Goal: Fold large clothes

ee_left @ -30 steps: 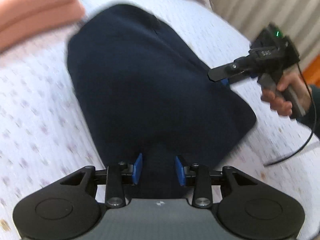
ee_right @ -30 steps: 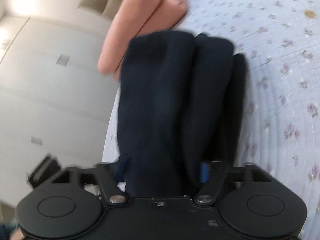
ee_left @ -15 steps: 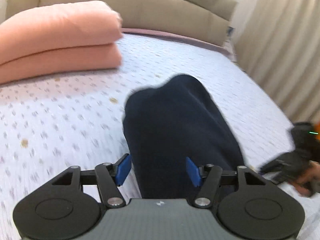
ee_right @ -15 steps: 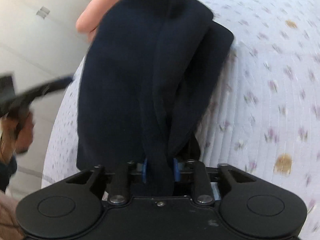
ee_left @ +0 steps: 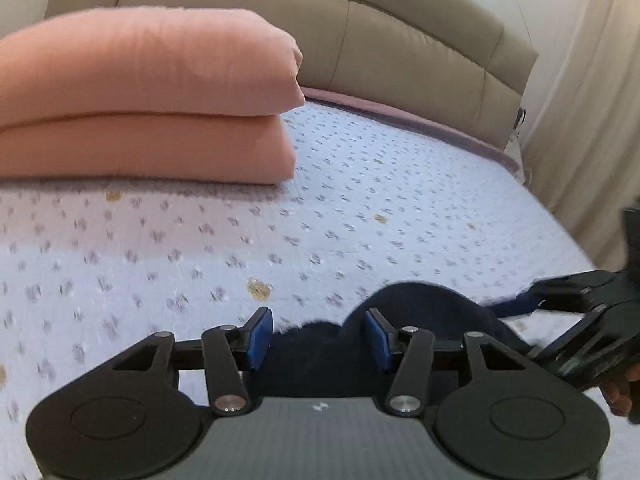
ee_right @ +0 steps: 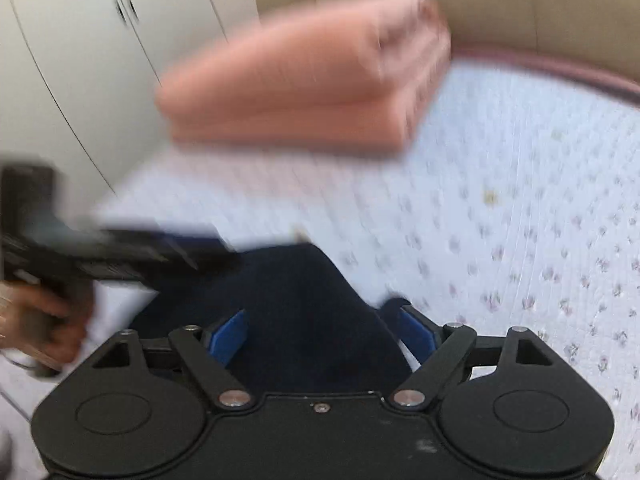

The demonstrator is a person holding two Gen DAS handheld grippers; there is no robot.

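Two grippers sit at the near edge of the bed [ee_left: 360, 216], the navy garment [ee_right: 304, 320] bunched between them. Left gripper [ee_left: 318, 338] stands apart over cloth, having just narrowed; right gripper [ee_right: 324, 330] has just opened wide, likely releasing the fold. Pink blanket [ee_left: 140, 100] lies far left.

Bed [ee_left: 360, 208] under a pale quilted cover sprigged with small purple flowers. At ten o'clock on it, folded pink blanket [ee_left: 152, 100] stacked in two thick layers. At six o'clock, bunched dark navy garment [ee_right: 304, 312] lying on the cover.
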